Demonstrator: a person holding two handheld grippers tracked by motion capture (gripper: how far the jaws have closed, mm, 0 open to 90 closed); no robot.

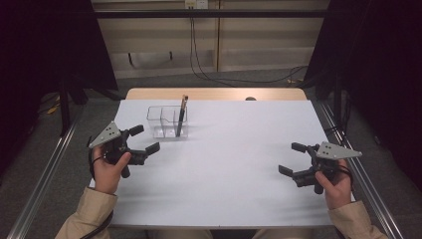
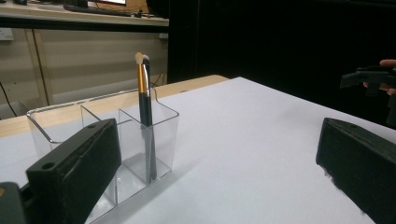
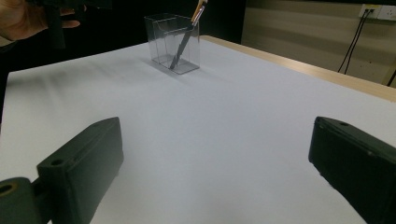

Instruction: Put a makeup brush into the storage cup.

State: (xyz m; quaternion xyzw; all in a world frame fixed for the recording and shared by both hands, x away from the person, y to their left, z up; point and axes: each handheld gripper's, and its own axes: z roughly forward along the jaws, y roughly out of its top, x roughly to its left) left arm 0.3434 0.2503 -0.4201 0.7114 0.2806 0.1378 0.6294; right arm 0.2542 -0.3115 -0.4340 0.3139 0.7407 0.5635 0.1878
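Clear organiser (image 1: 166, 122): a transparent plastic box with straight walls and inner dividers making several compartments, standing upright in the upper left of the high view, on the white tabletop (image 1: 224, 154). Nothing lies between it and either claw.

Brush (image 1: 181, 117): slim, with a dark handle, an orange-gold band and a pale tip. It stands in the organiser's right-hand compartment in the high view and leans slightly, its top rising above the rim. In the left claw's own view the brush (image 2: 145, 112) sits in the nearest corner compartment.

Tabletop: smooth, matt white sheet over a wooden board whose pale edge (image 1: 214, 93) shows along the far side.

Left claw (image 1: 142, 139): black, with a grey three-cornered plate, held in a hand at the left of the frame, near the organiser but apart from it. Its jaws are spread wide and hold nothing.

Right claw (image 1: 292, 158): same make, at the lower right of the frame, well apart from the organiser. Its jaws are spread wide, holding nothing and hovering over bare tabletop.
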